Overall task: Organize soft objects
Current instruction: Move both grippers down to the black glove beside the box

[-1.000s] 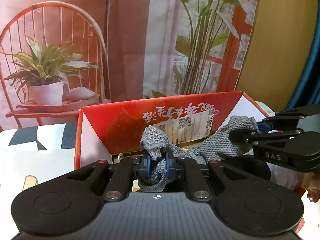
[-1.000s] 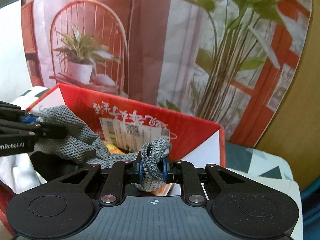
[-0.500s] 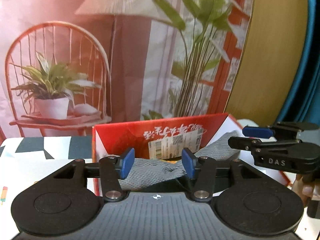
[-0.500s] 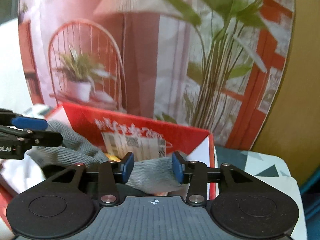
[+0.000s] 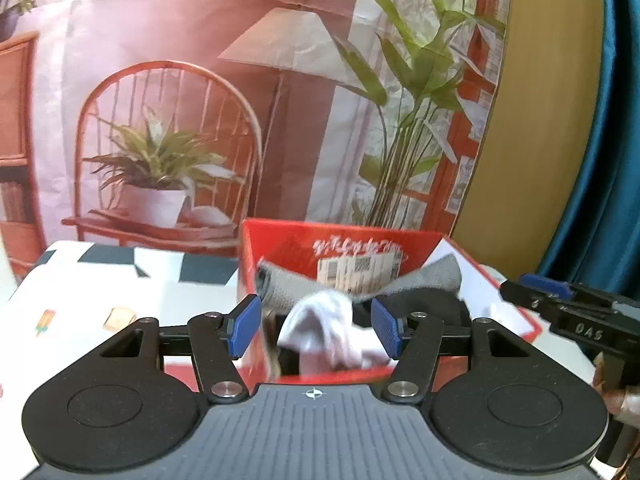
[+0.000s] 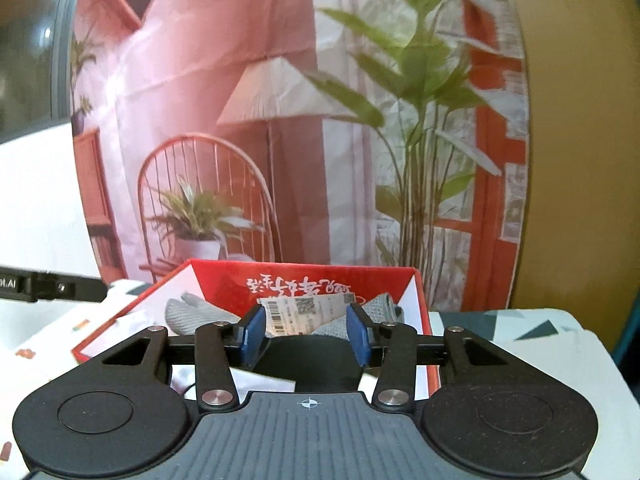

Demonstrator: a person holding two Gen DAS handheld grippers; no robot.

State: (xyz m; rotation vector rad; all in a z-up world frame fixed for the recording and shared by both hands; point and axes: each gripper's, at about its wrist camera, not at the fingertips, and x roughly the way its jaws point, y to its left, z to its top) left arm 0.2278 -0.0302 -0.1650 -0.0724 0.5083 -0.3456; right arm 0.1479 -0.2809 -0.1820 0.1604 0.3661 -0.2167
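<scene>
A red cardboard box point(image 5: 352, 246) stands on the table; it also shows in the right wrist view point(image 6: 312, 276). A grey knitted cloth point(image 5: 292, 290) lies draped across the box, also visible in the right wrist view point(image 6: 192, 312). A white soft item point(image 5: 324, 328) and a black one point(image 5: 424, 306) lie in the box in front of it. My left gripper point(image 5: 316, 326) is open and empty, above the box's near edge. My right gripper point(image 6: 306, 334) is open and empty, behind the box; it shows at the right of the left wrist view point(image 5: 560, 312).
The table has a white cloth point(image 5: 120, 284) with dark geometric patches and small prints. A printed backdrop point(image 5: 200, 120) of a chair, lamp and plants hangs behind the box. A blue curtain point(image 5: 608, 160) is at the right.
Both grippers let go of the grey cloth, opened and drew back and up from the box. The cloth now lies in the box.
</scene>
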